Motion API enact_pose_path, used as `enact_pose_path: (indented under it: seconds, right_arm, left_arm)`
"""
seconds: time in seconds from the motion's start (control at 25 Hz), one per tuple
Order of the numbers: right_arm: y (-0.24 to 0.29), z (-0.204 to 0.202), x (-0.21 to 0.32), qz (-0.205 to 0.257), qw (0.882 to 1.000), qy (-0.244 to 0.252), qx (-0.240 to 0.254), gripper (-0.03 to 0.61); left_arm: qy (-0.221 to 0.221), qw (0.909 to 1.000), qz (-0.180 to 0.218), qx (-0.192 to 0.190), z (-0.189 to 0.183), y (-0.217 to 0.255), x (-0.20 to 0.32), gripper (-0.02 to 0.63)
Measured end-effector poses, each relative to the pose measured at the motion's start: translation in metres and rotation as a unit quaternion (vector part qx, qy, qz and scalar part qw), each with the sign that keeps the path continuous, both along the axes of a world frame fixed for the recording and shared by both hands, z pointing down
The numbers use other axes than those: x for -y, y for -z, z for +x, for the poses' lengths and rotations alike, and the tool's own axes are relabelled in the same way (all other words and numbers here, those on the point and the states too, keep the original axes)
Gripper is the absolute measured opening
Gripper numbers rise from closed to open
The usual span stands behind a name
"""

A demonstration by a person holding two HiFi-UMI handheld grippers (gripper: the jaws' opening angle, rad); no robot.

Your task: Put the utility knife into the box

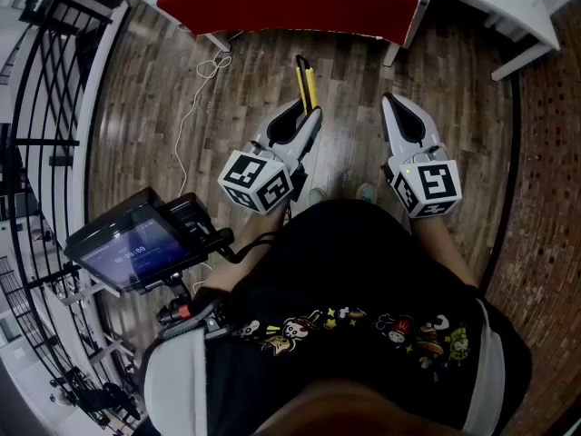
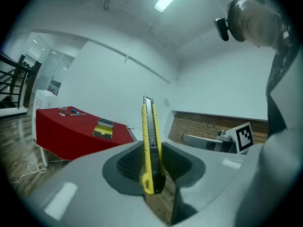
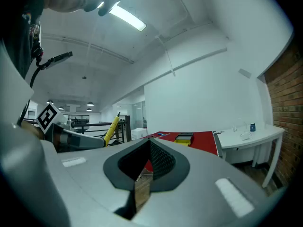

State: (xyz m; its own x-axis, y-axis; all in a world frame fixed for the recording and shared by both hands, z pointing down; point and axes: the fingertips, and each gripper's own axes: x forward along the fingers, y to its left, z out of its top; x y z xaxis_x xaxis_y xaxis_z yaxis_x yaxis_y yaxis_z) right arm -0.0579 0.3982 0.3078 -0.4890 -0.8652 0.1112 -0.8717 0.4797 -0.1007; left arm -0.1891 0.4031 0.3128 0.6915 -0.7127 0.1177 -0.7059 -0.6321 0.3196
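The left gripper (image 2: 152,171) has its fingers (image 2: 127,167) closed on the knife (image 2: 150,136), which stands upright between them. The right gripper (image 3: 142,167) is closed on nothing. I judge this to be the carrying step. The box (image 2: 104,128) lies well apart on the red tabletop (image 2: 61,136), so the knife must next be brought over it.

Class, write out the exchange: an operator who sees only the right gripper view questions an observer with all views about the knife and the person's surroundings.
Operator: Do the left jaws really clamp the knife?
Observer: Yes. The left gripper is shut on the utility knife near its butt end, tip pointing away from the gripper.
Operator: What stands beside the person?
Observer: A lit screen on a stand, close at their left side.
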Motion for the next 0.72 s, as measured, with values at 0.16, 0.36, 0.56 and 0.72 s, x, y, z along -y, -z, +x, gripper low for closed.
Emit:
enact_pose_path:
  seconds: [0.16, 0.36, 0.56, 0.72]
  right_arm:
    - [-0.001, 0.002, 0.003, -0.002, 1.0, -0.001, 0.001, 0.021]
    - [0.004, 0.005, 0.003, -0.002, 1.0, 0.001, 0.007, 0.023]
    - [0.008, 0.022, 0.011, -0.004, 1.0, 0.001, 0.009, 0.023]
    - [-0.008, 0.059, 0.032, -0.011, 1.0, 0.01, 0.012, 0.023]
  left_arm:
    - [0.009, 1.0, -0.002, 0.001, -0.003, -0.001, 0.001, 0.118]
    - [0.011, 0.9999, -0.005, 0.001, -0.002, 0.001, 0.0, 0.117]
    - [0.011, 0.9999, -0.01, 0.004, 0.016, 0.003, 0.011, 0.118]
    - [0.015, 0.9998, -0.014, 0.004, 0.051, -0.009, 0.033, 0.118]
